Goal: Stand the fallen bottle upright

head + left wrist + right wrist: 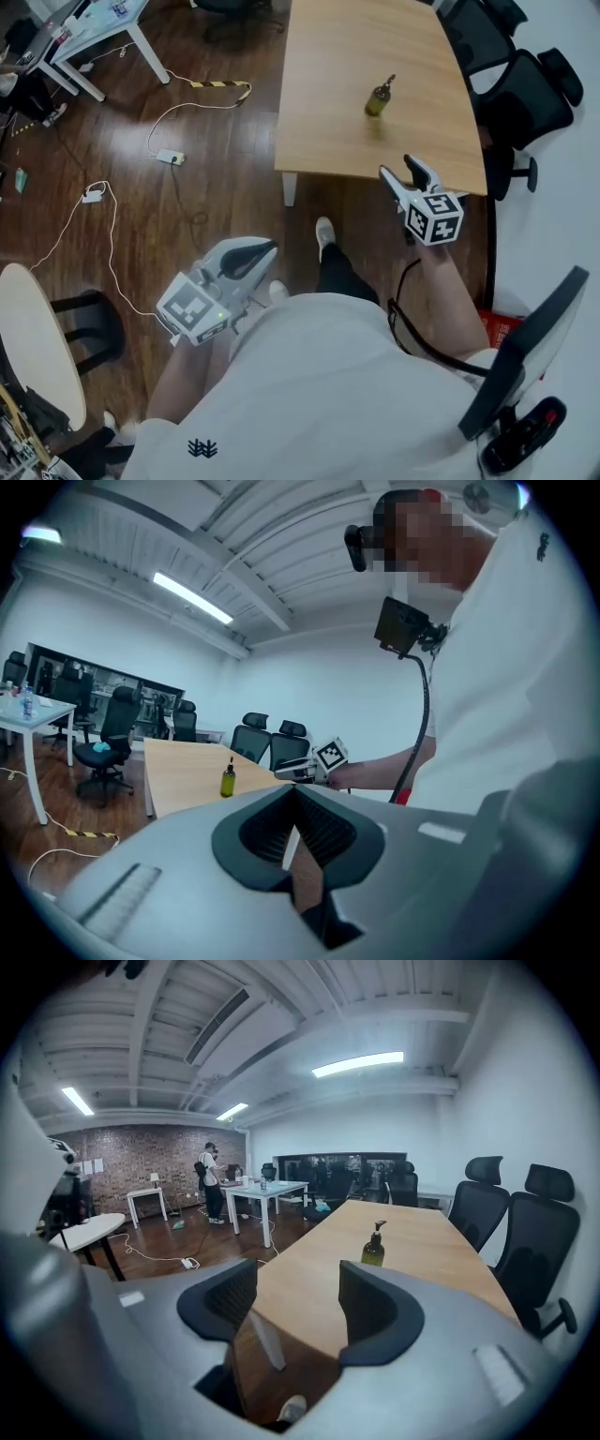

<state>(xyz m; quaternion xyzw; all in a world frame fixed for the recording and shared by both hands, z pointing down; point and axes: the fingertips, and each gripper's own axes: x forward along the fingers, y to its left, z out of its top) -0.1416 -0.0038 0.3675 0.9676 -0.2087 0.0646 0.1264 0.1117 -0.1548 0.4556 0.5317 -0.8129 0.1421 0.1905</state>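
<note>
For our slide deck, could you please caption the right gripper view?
Open right gripper faces an upright green pump bottle on a wooden table.

Round table cut off by left edge; distant person too small, perhaps standing.

Left gripper low beside torso, jaws together; right gripper extended forward, jaws wide apart.

White short-sleeve tee with a tiny dark logo, dark trousers, white shoe. The left gripper and right gripper are pale grey shells, each with a black-and-white marker cube; a black cable trails off the right one.
</note>
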